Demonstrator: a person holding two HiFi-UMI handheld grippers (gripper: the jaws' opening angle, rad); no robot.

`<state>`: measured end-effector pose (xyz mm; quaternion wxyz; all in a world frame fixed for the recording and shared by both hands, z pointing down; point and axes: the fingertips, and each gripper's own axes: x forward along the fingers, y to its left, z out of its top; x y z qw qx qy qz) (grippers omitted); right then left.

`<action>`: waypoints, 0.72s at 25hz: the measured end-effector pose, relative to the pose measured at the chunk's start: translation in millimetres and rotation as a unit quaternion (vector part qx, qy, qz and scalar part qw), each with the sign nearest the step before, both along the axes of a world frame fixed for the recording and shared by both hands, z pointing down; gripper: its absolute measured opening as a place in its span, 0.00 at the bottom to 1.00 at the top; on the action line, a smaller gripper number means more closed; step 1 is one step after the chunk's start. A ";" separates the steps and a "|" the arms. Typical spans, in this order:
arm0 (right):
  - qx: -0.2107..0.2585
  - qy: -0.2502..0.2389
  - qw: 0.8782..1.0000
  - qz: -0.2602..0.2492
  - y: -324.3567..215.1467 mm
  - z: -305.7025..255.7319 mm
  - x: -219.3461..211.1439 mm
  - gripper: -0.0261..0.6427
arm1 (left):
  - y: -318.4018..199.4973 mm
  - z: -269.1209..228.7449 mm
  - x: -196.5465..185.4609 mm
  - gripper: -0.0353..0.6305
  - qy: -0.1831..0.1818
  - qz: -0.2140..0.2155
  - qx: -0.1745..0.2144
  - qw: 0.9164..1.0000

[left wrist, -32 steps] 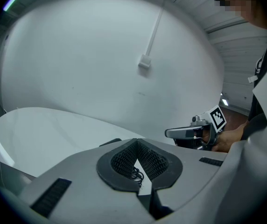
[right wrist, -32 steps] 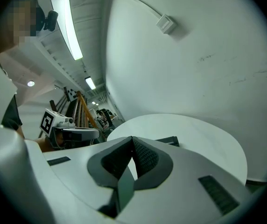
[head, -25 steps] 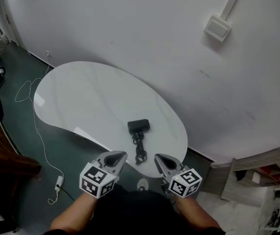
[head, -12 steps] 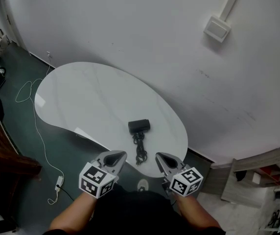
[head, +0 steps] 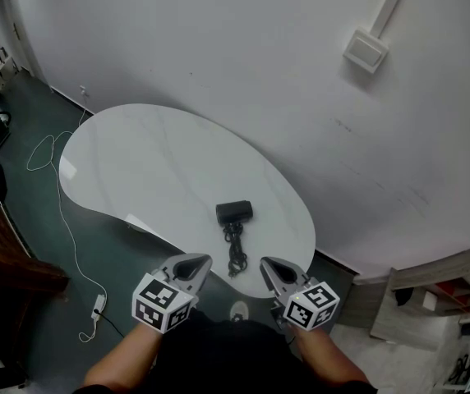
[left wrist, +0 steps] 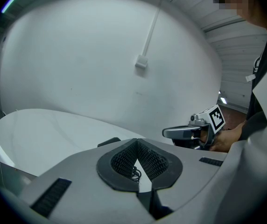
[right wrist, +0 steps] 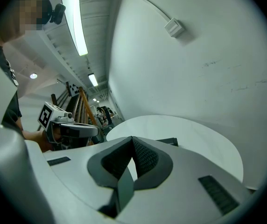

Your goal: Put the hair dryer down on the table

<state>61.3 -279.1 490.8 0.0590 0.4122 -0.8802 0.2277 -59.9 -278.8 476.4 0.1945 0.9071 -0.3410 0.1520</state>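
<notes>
The head camera looks steeply down from above the person onto the whole white table (head: 136,167), with the left gripper (head: 192,263) and right gripper (head: 274,268) at its bottom edge. Each gripper camera sits low and close behind its own jaws, facing across the table toward the wall. All three views share the tabletop and the wall box (head: 365,48).
</notes>
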 end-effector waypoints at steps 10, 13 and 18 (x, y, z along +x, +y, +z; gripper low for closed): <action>0.000 0.001 1.000 0.001 -0.7 -0.9 -1.3 0.05 | -0.9 -2.9 0.9 0.07 0.005 -0.004 0.002 1.000; 0.001 0.003 1.000 -0.001 -0.8 -0.3 -1.8 0.05 | -1.9 -2.8 1.7 0.07 0.005 -0.004 0.003 1.000; 0.002 0.006 1.000 -0.003 0.5 0.1 -3.6 0.05 | -1.5 -2.8 1.5 0.07 0.007 -0.005 0.003 1.000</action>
